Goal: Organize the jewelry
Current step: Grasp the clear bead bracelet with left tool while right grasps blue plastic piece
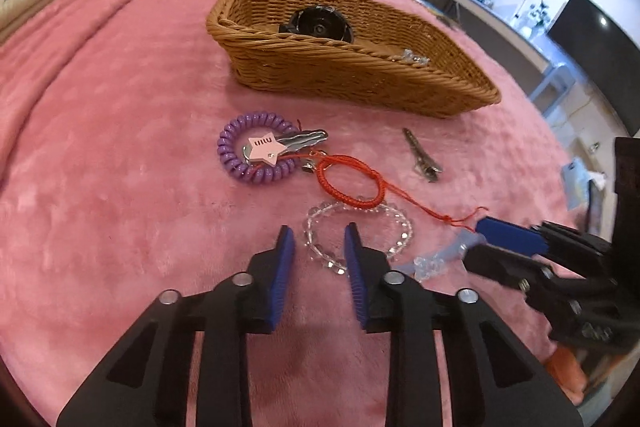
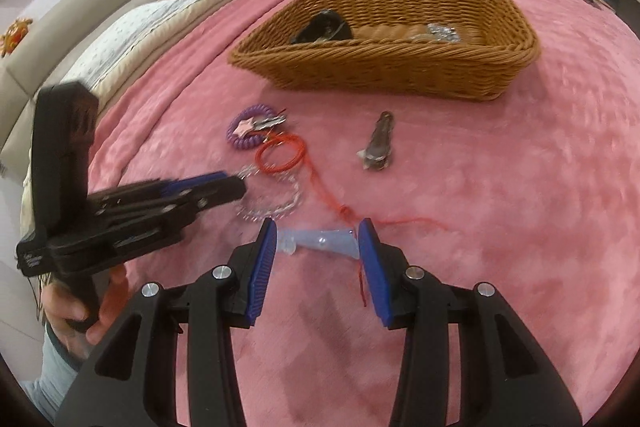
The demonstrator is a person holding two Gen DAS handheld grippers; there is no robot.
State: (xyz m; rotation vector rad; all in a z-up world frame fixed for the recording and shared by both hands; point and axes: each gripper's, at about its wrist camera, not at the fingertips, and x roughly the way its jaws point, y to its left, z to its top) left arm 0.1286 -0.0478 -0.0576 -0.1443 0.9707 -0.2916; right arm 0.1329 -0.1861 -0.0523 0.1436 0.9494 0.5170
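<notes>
A: Two grippers over the pink blanket (image 1: 120,187); how do they stand?

B: Left gripper (image 1: 319,241) has its blue pads spread, nothing between them but the near edge of the clear bead bracelet (image 1: 360,239), which lies flat on the blanket; right gripper (image 2: 317,241) is spread too, its fingertips either side of a pale blue translucent clip (image 2: 320,241); whether they touch it, I cannot tell

A: And the other pieces?

B: Red cord bracelet (image 1: 350,179) lies just beyond the beads and overlaps their far edge, its loose tail trailing right toward the right gripper; purple coil band (image 1: 256,155) sits to the left of it, with a pink star charm (image 1: 262,149) and a silver wavy clip (image 1: 304,141) on top; a metal hair clip (image 1: 422,157) lies apart to the right

A: The basket?

B: Wicker basket (image 1: 360,75) stands far, beyond all of them; inside, a black round object (image 1: 318,25) at the left, something small and shiny (image 1: 412,57) at the right
</notes>
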